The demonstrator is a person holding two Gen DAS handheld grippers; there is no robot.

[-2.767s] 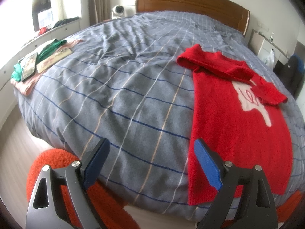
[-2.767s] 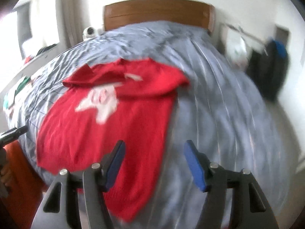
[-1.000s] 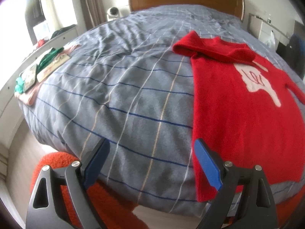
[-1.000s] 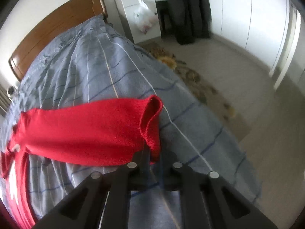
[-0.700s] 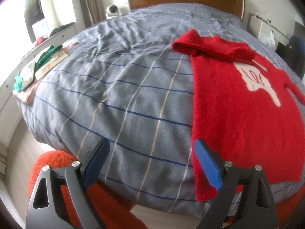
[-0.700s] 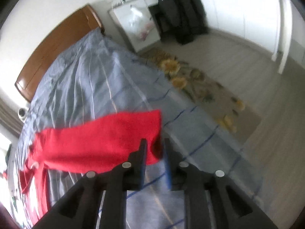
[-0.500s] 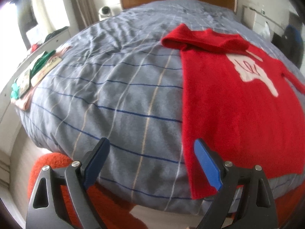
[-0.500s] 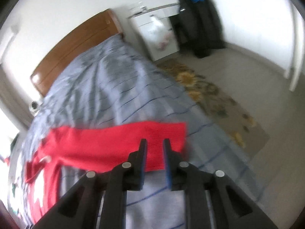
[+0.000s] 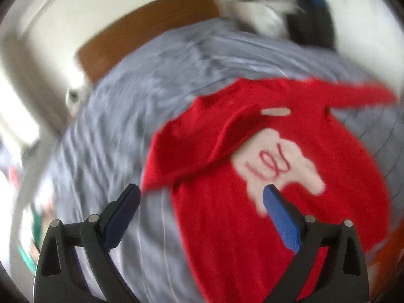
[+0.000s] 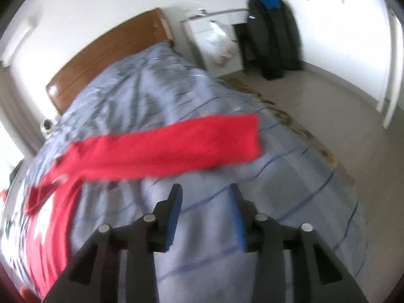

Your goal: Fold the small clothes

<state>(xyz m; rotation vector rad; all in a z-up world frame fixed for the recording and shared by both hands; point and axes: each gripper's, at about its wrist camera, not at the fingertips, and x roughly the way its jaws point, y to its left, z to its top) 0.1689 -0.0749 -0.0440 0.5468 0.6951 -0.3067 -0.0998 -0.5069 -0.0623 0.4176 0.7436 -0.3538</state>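
Observation:
A red sweater [image 9: 265, 166] with a white motif lies flat on the grey striped bedspread [image 9: 121, 116]. Its left sleeve is folded over the chest; its right sleeve [image 10: 176, 149] is stretched straight out across the bed. My left gripper [image 9: 200, 197] is open and empty, above the sweater's left side near the folded sleeve. My right gripper [image 10: 205, 197] is open and empty, a little short of the stretched sleeve. Both views are blurred.
A wooden headboard [image 10: 106, 55] stands at the far end of the bed. A white bedside cabinet [image 10: 214, 45] and a dark coat [image 10: 272, 32] stand to the right, with bare floor [image 10: 341, 116] beside the bed. Clothes lie at the left edge [image 9: 32, 240].
My right gripper has opened, let go of the sleeve cuff and pulled back; the sleeve now lies stretched out. My left gripper has swung right and forward over the sweater.

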